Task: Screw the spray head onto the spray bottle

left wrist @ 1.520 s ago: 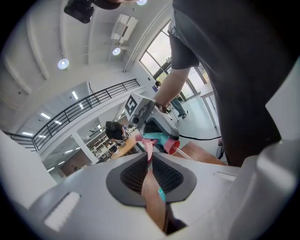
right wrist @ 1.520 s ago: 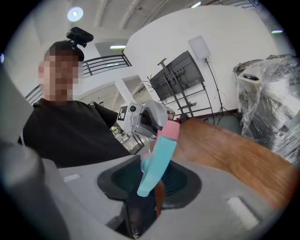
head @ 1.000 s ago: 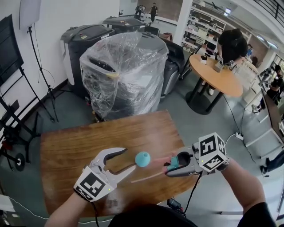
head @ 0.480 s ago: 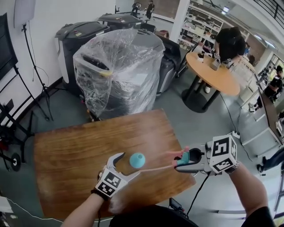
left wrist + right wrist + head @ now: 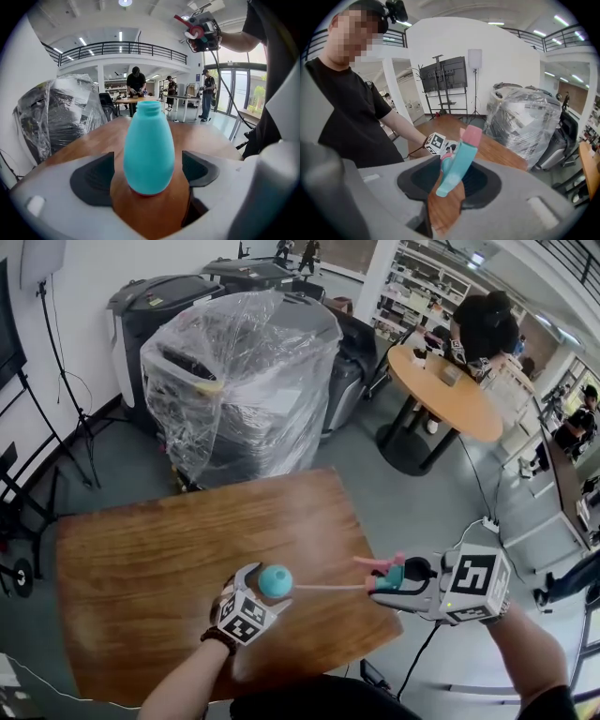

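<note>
Left tool (image 5: 270,583) jaws just opened, teal plastic spray bottle (image 5: 149,150) standing loose between them. I'd clamp it first, then the right tool (image 5: 452,183), gripping the teal-and-pink spray head (image 5: 459,161), feeds its tube in.

No text, brand, number or sign can be read anywhere. Only black-and-white square code patterns are shown. They are printed on the faces of the white marker cube of the left gripper (image 5: 246,618), behind the jaws of the left gripper (image 5: 268,585), and on the white marker cube of the right gripper (image 5: 475,579), behind the jaws of the right gripper (image 5: 382,583). No letters or figures are formed by these patterns.
</note>
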